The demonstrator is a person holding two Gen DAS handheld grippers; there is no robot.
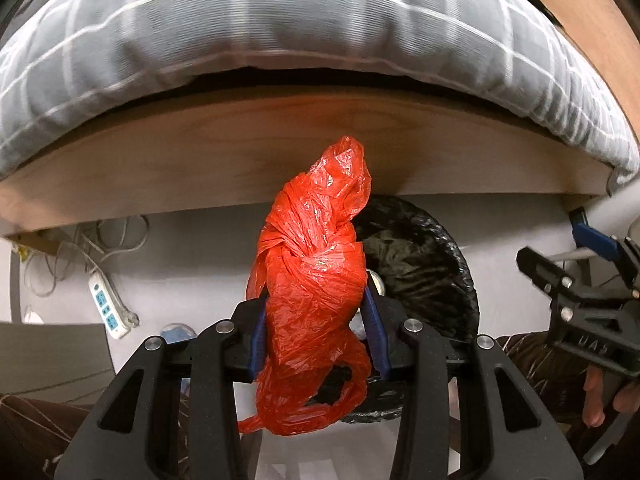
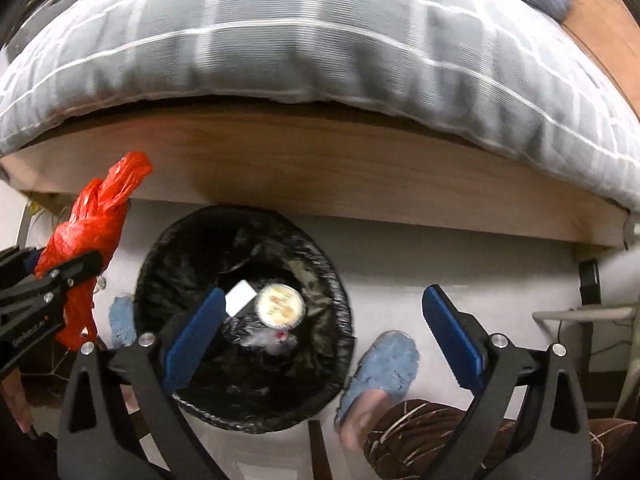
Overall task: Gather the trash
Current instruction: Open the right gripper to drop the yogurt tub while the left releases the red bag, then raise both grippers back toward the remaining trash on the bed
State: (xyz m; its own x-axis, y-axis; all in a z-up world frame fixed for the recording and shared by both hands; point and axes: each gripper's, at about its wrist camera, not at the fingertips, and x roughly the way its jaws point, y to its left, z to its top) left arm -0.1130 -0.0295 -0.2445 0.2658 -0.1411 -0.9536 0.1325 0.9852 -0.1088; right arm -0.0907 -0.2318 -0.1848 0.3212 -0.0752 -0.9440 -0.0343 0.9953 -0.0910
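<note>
Nearest the left wrist camera, the left gripper is clenched on a knotted orange plastic bag. Its blue fingers squeeze the bag's crumpled middle, so the knot and a twisted tail stand up past the tips while a torn loop hangs below. Gripping the bunched part looks sensible, since thin film would likely slip out of a looser hold. From the right wrist view, the bag sits off to the left of the bin, beside its rim and not yet over the opening.

The right gripper is released, with nothing between its blue fingers, which are spread wide. One finger crosses the bin's mouth in this view and the other lies over bare floor. It probably stands clear so the left hand can bring the bag across.

Below both tools sits the trash bin, round and lined with black plastic. A round lidded cup, a white scrap and some crumpled clear wrap already lie inside. The person's feet in blue slippers flank the bin on the pale floor.

Further out, a white power strip and loose cables lie on the floor to the left. Behind the bin rises the wooden bed frame, and on top of it the grey checked bedding.
</note>
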